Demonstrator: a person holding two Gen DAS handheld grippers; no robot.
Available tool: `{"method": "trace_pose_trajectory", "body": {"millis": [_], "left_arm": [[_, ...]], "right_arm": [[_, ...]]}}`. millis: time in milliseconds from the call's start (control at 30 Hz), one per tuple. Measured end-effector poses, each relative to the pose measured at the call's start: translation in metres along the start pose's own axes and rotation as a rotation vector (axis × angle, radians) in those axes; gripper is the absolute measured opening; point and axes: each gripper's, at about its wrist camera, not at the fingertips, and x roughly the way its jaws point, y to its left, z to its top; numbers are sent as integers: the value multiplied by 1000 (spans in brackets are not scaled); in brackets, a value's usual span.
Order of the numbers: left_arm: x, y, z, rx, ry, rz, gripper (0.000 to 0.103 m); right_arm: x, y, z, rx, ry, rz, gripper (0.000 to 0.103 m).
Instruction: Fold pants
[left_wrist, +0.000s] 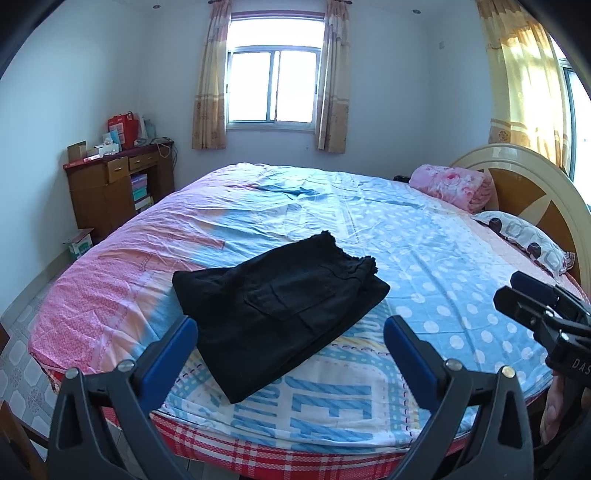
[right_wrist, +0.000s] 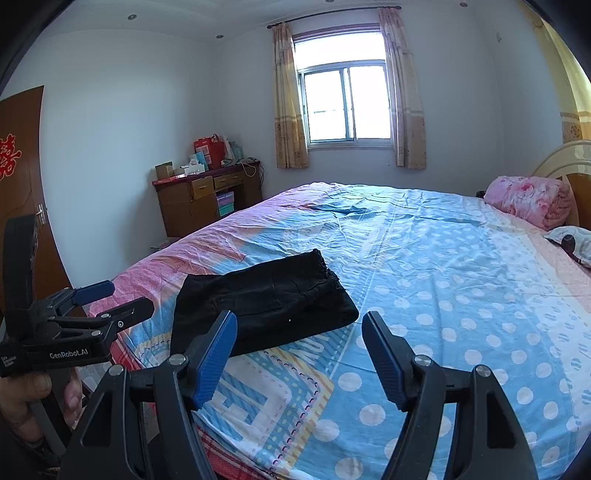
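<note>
The black pants (left_wrist: 280, 310) lie folded into a compact rectangle on the bed sheet (left_wrist: 424, 258), near the bed's front edge, with the gathered waistband on the far side. My left gripper (left_wrist: 290, 325) is open and hovers short of the pants, with nothing between its blue pads (left_wrist: 184, 343). In the right wrist view the pants (right_wrist: 266, 299) lie ahead and to the left. My right gripper (right_wrist: 301, 317) is open and empty there. The left gripper (right_wrist: 127, 295) shows at the left edge, held in a hand. The right gripper (left_wrist: 508, 290) shows at the right edge of the left wrist view.
A rolled pink blanket (left_wrist: 454, 184) and a patterned pillow (left_wrist: 532, 240) lie by the headboard (left_wrist: 535, 184) at the right. A wooden desk (left_wrist: 110, 184) with boxes stands at the far left wall. A cardboard box (left_wrist: 79, 243) sits on the tiled floor. A brown door (right_wrist: 22, 184) stands left.
</note>
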Motion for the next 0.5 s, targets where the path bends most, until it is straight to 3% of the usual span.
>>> {"method": "trace_pose_trajectory", "body": {"millis": [500], "left_arm": [[1,-6,0,27,8,11,103]], "right_arm": [[-5,1,2,-14,-11,-3,72]]}}
